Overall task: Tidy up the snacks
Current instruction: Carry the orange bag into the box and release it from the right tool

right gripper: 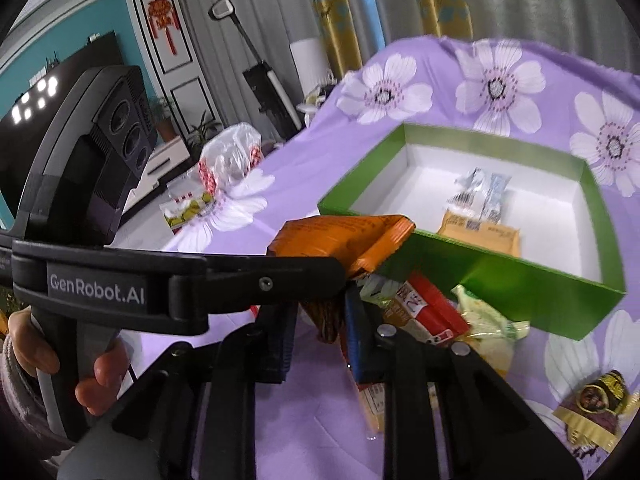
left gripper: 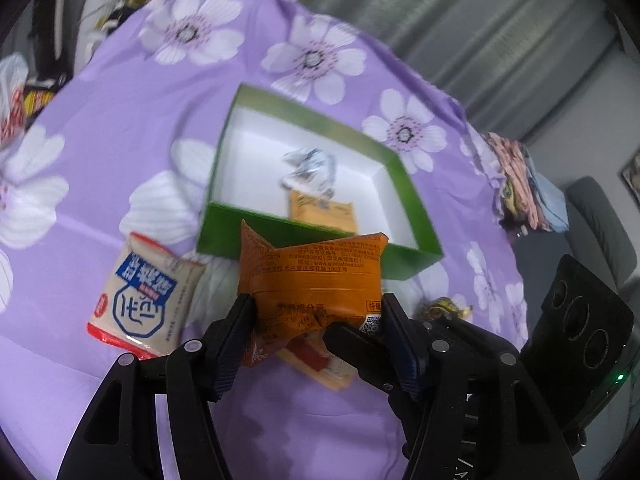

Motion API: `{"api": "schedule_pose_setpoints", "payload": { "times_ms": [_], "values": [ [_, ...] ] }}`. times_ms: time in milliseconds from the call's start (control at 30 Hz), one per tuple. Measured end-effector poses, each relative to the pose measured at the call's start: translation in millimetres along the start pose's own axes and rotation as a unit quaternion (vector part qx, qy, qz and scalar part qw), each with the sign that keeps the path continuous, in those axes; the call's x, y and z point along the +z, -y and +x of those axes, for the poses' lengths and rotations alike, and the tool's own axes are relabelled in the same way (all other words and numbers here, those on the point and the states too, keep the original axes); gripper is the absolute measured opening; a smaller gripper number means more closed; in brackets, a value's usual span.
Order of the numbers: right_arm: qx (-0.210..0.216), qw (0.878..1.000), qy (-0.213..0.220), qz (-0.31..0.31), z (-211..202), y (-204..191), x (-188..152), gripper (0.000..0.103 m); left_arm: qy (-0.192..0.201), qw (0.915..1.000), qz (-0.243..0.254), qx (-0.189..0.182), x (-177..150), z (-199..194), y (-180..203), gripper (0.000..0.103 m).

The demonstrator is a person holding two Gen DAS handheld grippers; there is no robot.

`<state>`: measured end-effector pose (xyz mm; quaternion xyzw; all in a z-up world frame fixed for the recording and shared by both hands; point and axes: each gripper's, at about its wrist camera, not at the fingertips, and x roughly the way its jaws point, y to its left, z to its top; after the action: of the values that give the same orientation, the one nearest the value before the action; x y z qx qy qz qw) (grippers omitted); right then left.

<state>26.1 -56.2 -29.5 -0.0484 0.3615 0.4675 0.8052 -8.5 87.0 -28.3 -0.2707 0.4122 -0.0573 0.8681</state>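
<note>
Left gripper: closed on the orange packet, pads pressing its lower sides, packet crumpled and lifted just short of the near wall of the box
Right gripper: jaws nearly together, pinching a dark brown wrapper; what kind of snack it is cannot be told
Green box: open, white inside, on the purple flowered cloth; holds a silver wrapper and a tan packet
White-blue packet: flat on the cloth, left of the box
Red packet: under the right gripper, beside a yellow-green wrapper
Gold-brown candy: on the cloth, lower right
Hand: around the left gripper's handle
</note>
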Motion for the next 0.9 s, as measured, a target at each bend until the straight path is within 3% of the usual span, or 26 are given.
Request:
{"api": "schedule_pose_setpoints", "payload": {
  "times_ms": [367, 900],
  "values": [
    [-0.023, 0.998, 0.052, 0.006, -39.2, 11.2, 5.5, 0.022, 0.017, 0.9982, 0.058, 0.001, 9.9, -4.5, 46.4, 0.064],
    [-0.059, 0.994, 0.087, 0.016, -47.3, 45.6, 22.5, 0.022, 0.018, 0.9949, 0.098, -0.011, 44.7, 25.9, 74.9, 0.064]
  ]
}}
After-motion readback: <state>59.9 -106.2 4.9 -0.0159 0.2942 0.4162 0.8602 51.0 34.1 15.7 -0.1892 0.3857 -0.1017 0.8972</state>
